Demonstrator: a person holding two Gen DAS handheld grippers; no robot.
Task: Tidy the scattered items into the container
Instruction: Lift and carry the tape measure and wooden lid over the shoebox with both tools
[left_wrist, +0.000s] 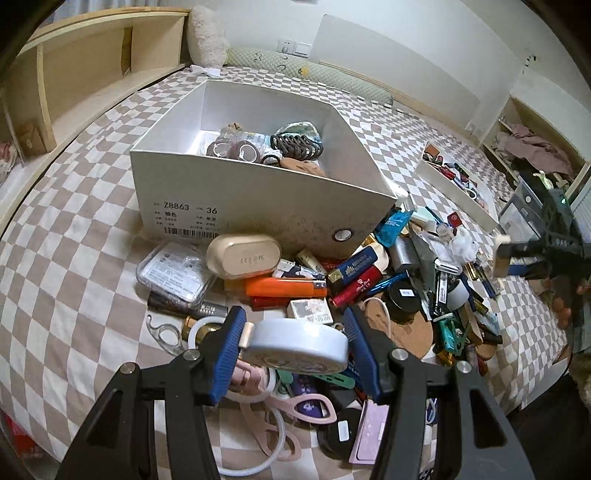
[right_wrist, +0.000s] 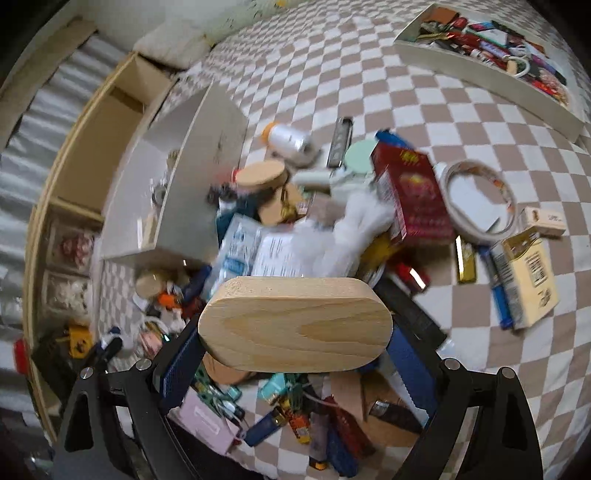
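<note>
The left tongs (left_wrist: 293, 345) are closed on a round white tape roll (left_wrist: 297, 345), with one blue pad pressing each side of it. The roll is lifted above the pile of little things (left_wrist: 369, 288) on the checked bed cover (left_wrist: 74, 258). Straight ahead of the left tongs, past an orange lighter (left_wrist: 286, 287) and a tan oval case (left_wrist: 243, 256), stands the big white box (left_wrist: 266, 199). Some things already lie inside it, like a black hair clip (left_wrist: 295, 147). Under the left tongs lie pink scissors (left_wrist: 314, 404). Far off to their right, the right tongs show up small at the edge. The right tongs (right_wrist: 295, 354) are closed on a flat wooden block (right_wrist: 295, 325) with round ends, held up over the pile. Ahead of them and to the left is the white box (right_wrist: 177, 192), seen blurry. Ahead and to the right lie a dark red packet (right_wrist: 413, 195) and a white ring of tape (right_wrist: 476, 199). A long white tray (right_wrist: 491, 88) full of small things sits far ahead to the right.
</note>
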